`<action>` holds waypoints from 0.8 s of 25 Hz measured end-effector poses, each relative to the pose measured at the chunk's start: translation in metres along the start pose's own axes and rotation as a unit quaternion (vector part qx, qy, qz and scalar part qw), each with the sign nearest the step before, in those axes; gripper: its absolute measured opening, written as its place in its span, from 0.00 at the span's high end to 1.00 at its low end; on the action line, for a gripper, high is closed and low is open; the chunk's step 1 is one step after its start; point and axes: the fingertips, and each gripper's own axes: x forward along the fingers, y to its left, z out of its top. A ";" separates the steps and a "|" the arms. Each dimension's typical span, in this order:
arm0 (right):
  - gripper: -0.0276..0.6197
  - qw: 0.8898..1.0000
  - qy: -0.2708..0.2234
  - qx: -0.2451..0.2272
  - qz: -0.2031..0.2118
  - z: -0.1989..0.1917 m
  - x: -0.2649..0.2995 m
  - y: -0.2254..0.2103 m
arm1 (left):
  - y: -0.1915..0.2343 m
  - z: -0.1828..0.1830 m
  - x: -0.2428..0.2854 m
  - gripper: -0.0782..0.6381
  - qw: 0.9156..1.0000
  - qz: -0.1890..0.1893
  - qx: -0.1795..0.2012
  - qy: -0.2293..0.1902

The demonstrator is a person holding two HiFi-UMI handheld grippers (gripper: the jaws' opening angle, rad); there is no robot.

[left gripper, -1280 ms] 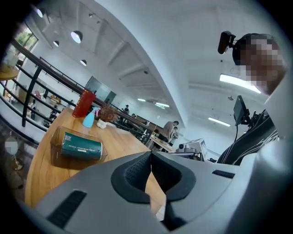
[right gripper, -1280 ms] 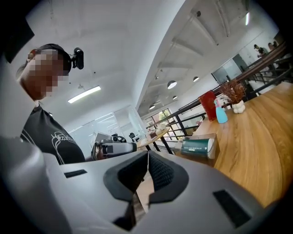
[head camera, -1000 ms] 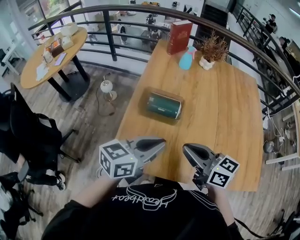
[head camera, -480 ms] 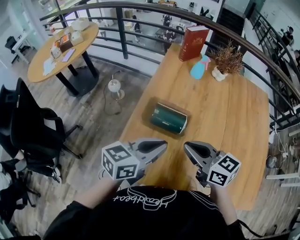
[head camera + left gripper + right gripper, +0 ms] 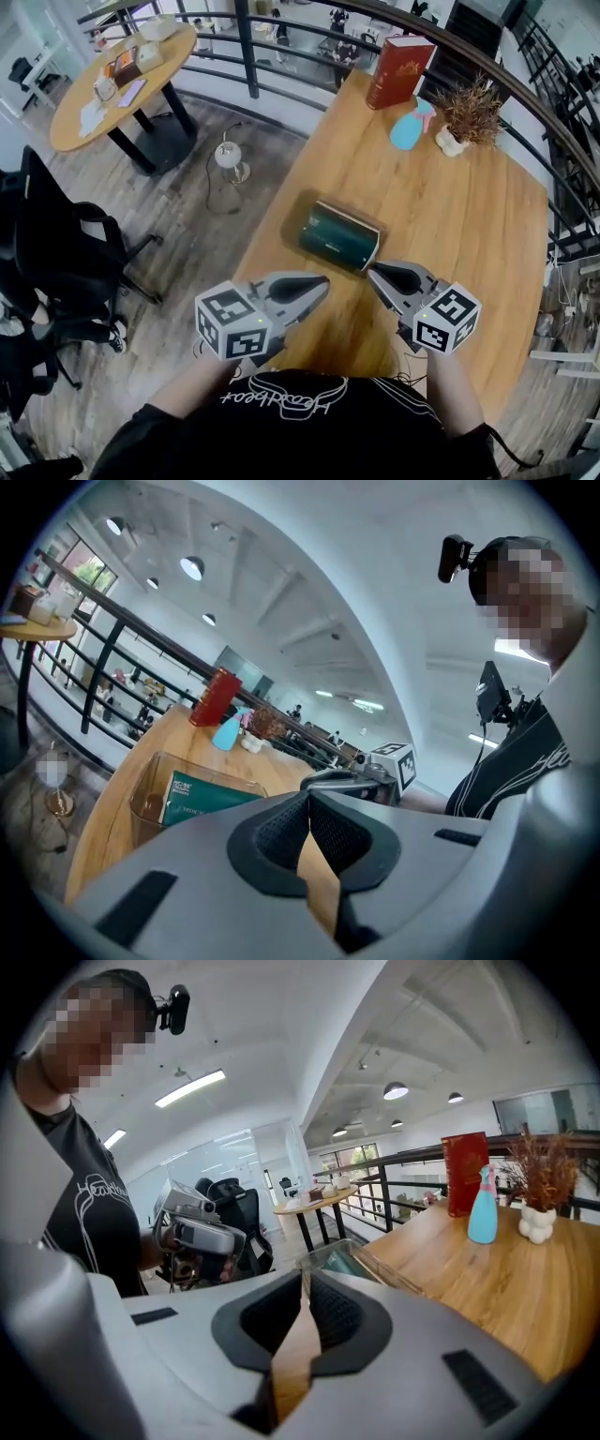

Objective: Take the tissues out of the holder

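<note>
Here, left gripper [image 5: 322, 280] and right gripper [image 5: 374, 272], jaws closed empty, sit just before holder [image 5: 349, 217].

We can read very little: white script lettering on the person's black shirt [image 5: 89, 1213] starts with "Hea" — the rest we cannot make out. The green tissue pack [image 5: 336, 236] carries white print and the red book [image 5: 398, 70] a gold emblem — both too small for us to read.
</note>
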 end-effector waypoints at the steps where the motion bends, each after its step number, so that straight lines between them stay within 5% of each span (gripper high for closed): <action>1: 0.93 1.000 0.006 -0.007 0.002 0.000 0.005 -0.003 | 0.003 -0.001 0.000 0.87 1.000 0.002 -0.004 0.000; 6: 0.92 0.998 0.040 -0.054 -0.003 -0.001 0.027 -0.023 | 0.021 -0.006 0.004 0.87 1.000 0.009 -0.018 0.001; 8: 0.83 0.994 0.068 -0.081 -0.011 -0.006 0.035 -0.030 | 0.025 -0.008 0.005 0.87 1.000 0.008 -0.023 0.001; 10: 0.66 0.988 0.100 -0.117 -0.018 -0.013 0.043 -0.036 | 0.029 -0.010 0.007 0.87 1.000 0.008 -0.027 0.002; 20: 0.50 0.951 0.220 -0.213 -0.033 -0.040 0.075 -0.063 | 0.043 -0.025 0.013 0.87 0.999 -0.001 -0.041 0.012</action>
